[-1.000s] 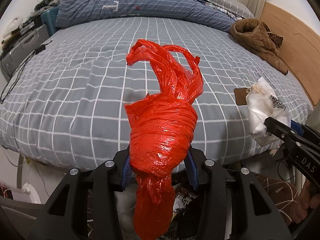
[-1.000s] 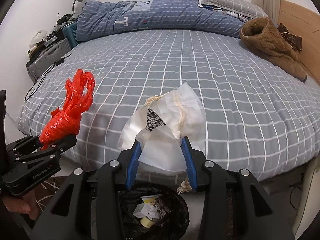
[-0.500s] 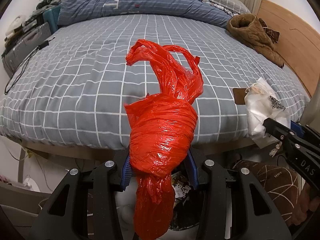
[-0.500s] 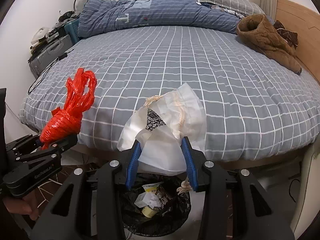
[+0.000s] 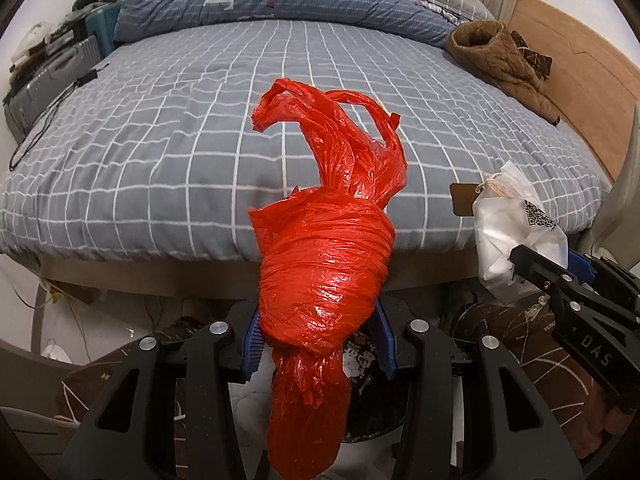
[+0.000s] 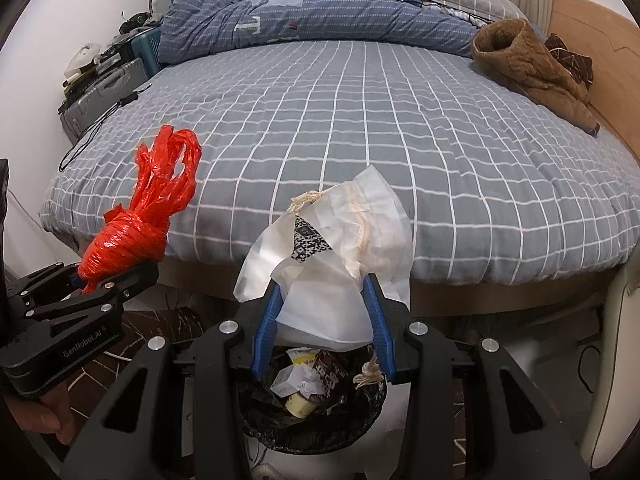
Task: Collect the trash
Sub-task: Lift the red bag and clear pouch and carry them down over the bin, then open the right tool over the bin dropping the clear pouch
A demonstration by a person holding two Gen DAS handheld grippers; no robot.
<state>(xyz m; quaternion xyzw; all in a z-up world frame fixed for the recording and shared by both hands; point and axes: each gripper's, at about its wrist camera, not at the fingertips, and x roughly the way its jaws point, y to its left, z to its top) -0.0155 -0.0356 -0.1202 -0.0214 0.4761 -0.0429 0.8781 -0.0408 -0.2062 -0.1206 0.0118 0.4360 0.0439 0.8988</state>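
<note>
My left gripper (image 5: 318, 336) is shut on a crumpled red plastic bag (image 5: 324, 272), held up in front of the bed's foot edge; the bag also shows in the right wrist view (image 6: 140, 224). My right gripper (image 6: 322, 320) is shut on a white paper bag with a QR code and string (image 6: 332, 256), held directly above a black-lined trash bin (image 6: 312, 412) that holds several scraps. In the left wrist view the white bag (image 5: 512, 236) and right gripper (image 5: 560, 280) are at the right, and the bin (image 5: 364, 384) lies under the red bag.
A bed with a grey checked cover (image 6: 360, 128) fills the view ahead. A blue duvet (image 6: 300, 16) and a brown jacket (image 6: 532, 68) lie at its far end. A suitcase (image 6: 104, 96) stands at the left wall. A dark patterned rug (image 5: 540, 368) covers the floor.
Both grippers have pulled back from the bed and lowered with their bags. The bed's edge and frame now show, and the bin sits fuller in view below them.
</note>
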